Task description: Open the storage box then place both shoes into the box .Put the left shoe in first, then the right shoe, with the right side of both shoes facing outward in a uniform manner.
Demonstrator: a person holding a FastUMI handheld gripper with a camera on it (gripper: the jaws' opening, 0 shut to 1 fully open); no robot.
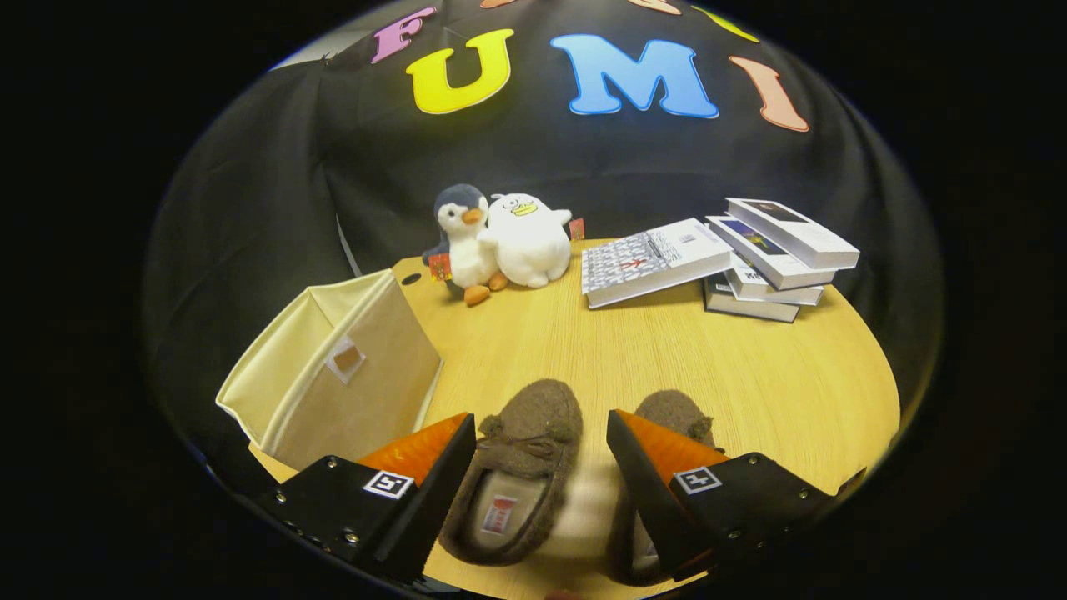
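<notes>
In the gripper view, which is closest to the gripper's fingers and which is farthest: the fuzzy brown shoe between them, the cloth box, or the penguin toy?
The gripper is open.
1. Brown shoe: lies between the open fingers, nearest.
2. Storage box: beside the shoe, just beyond one finger, tipped on its side.
3. Penguin toy: farthest, at the table's far edge, beside a white plush.

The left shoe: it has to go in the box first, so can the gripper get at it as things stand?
Probably yes. The gripper is open, and the left shoe lies between its fingers on the table with nothing over it. The right shoe lies close beside it, partly behind one finger.
</notes>
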